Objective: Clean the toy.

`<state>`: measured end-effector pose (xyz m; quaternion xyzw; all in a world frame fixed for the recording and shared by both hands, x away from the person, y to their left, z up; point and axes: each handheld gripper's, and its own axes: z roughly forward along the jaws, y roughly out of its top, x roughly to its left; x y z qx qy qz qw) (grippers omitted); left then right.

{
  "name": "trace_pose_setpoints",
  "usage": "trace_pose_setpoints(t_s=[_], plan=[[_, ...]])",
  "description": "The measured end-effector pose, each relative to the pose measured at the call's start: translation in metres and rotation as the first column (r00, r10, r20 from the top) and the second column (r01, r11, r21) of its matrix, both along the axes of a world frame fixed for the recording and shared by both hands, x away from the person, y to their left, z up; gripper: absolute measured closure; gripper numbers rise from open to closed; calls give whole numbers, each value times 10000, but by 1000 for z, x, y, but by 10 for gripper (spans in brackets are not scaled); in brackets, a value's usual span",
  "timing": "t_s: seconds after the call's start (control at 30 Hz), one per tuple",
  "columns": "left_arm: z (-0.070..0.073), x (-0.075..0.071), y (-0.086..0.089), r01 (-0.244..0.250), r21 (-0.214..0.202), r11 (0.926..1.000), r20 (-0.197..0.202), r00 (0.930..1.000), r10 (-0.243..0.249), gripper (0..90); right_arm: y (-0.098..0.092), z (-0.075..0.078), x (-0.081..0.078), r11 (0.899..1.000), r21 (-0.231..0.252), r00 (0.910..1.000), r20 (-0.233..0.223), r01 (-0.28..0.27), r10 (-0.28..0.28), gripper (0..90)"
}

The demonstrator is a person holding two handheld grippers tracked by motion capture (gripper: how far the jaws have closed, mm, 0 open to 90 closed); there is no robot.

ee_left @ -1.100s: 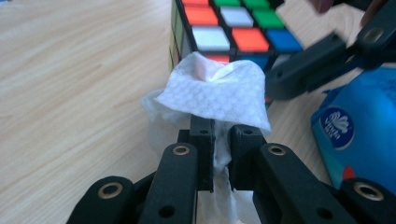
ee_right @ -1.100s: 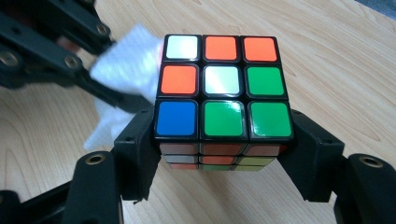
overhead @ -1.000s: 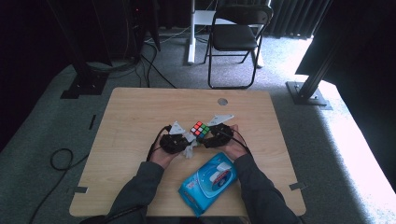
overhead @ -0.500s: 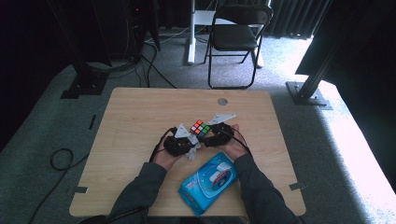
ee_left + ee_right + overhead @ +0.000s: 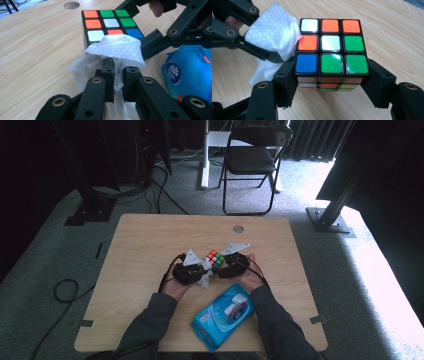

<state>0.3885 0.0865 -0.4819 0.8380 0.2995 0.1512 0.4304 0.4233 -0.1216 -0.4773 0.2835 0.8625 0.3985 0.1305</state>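
High view, table: a pale wooden table (image 5: pixel 150 250) with a round cable hole (image 5: pixel 238 228) near its far edge; a folding chair (image 5: pixel 250 160) stands on the carpet beyond it.
High view, hands: the left gripper (image 5: pixel 192 270) and the right gripper (image 5: pixel 227 265) meet at the middle of the table, with a Rubik's cube (image 5: pixel 214 258) between them.
High view, pack: a blue pack of wet wipes (image 5: pixel 222 315) lies near the table's near edge, between the person's forearms.
Left gripper view, claw: the two black jaws are clenched on a white wipe (image 5: pixel 117 50), which bunches over their tips.
Left gripper view, wipe: its folded front touches the cube's (image 5: pixel 110 23) near side.
Left gripper view, surroundings: the blue pack (image 5: pixel 190 72) is at the right, just beyond the other gripper's arm.
Right gripper view, claw: the jaws grasp the cube (image 5: pixel 330 52) by two opposite sides, a pad pressed on each.
Right gripper view, cube: held above the tabletop, top face mixed white, orange, green and blue.
Right gripper view, wipe: the wipe (image 5: pixel 272 37) touches the cube's left side.
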Motion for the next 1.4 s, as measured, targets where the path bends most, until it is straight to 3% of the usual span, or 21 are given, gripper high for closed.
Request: trace_pose_setpoints(t_s=[0.4,0.6,0.7,1.13,1.4], plan=[[-4,0,-5,202,-9,9998,-183,9996,-202,819,0,2,2,9990,36,9991,-8,436,-436,345],[-12,2,-12,452,384,9982,-394,9983,-437,819,-1,3,2,9990,152,9991,-26,429,-429,345],[-14,3,-12,475,325,9983,-464,9979,-460,814,-1,4,1,9992,90,9993,3,386,-386,345],[-18,5,-5,396,416,9983,-443,9983,-378,809,-4,12,2,9983,365,9987,180,463,-470,345],[-18,9,2,120,287,9995,-508,9987,-105,818,-8,15,0,9981,548,9996,-6,281,-281,345]])
